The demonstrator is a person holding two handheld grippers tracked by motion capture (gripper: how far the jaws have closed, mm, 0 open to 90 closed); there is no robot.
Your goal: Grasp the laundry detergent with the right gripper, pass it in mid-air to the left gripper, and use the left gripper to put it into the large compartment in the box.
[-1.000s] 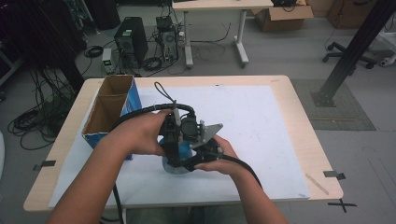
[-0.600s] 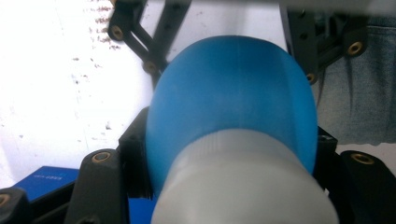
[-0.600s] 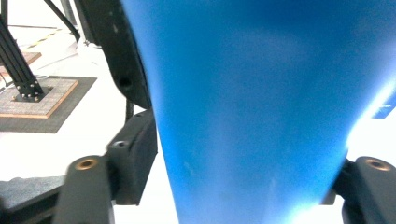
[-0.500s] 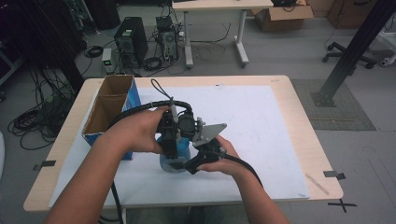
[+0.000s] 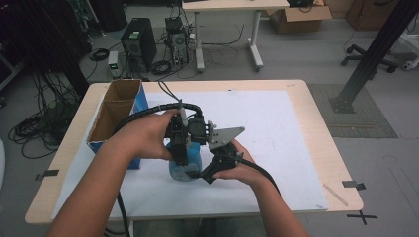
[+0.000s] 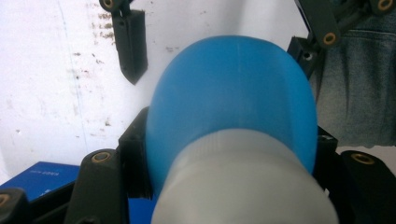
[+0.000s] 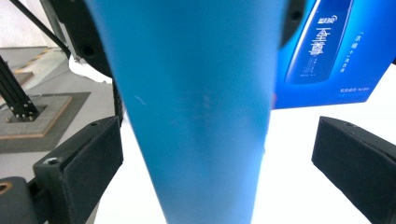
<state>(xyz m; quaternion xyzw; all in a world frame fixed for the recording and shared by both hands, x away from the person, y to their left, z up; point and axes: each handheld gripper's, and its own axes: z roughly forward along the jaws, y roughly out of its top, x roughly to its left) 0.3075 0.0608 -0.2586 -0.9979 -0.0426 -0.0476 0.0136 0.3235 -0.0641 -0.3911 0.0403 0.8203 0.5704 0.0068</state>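
A blue bottle [image 5: 184,165] stands near the front of the surface [image 5: 276,128], on a white sheet [image 5: 267,123], just right of an open cardboard box [image 5: 116,116] with blue sides. In the high view both hands meet over it.

The left hand-held gripper [image 5: 180,140] comes down on the bottle from above. In the left gripper view its black jaws sit tight against both sides of the bottle [image 6: 233,107], just where the blue body meets the pale grey cap [image 6: 243,186], so it has the bottle clamped near the top.

The right hand-held gripper [image 5: 207,170] reaches in low from the right, with its grey plate [image 5: 225,136] tilted above it. In the right gripper view its two jaws stand wide apart, one on each side of the bottle's blue body [image 7: 191,107], and a clear gap shows between each pad and the bottle: it straddles the bottle without gripping it. Behind, the same view shows the box's printed blue side [image 7: 327,51].

The right gripper's jaws also show beyond the bottle in the left gripper view, one tip [image 6: 130,46] pointing down at the white sheet [image 6: 60,84].
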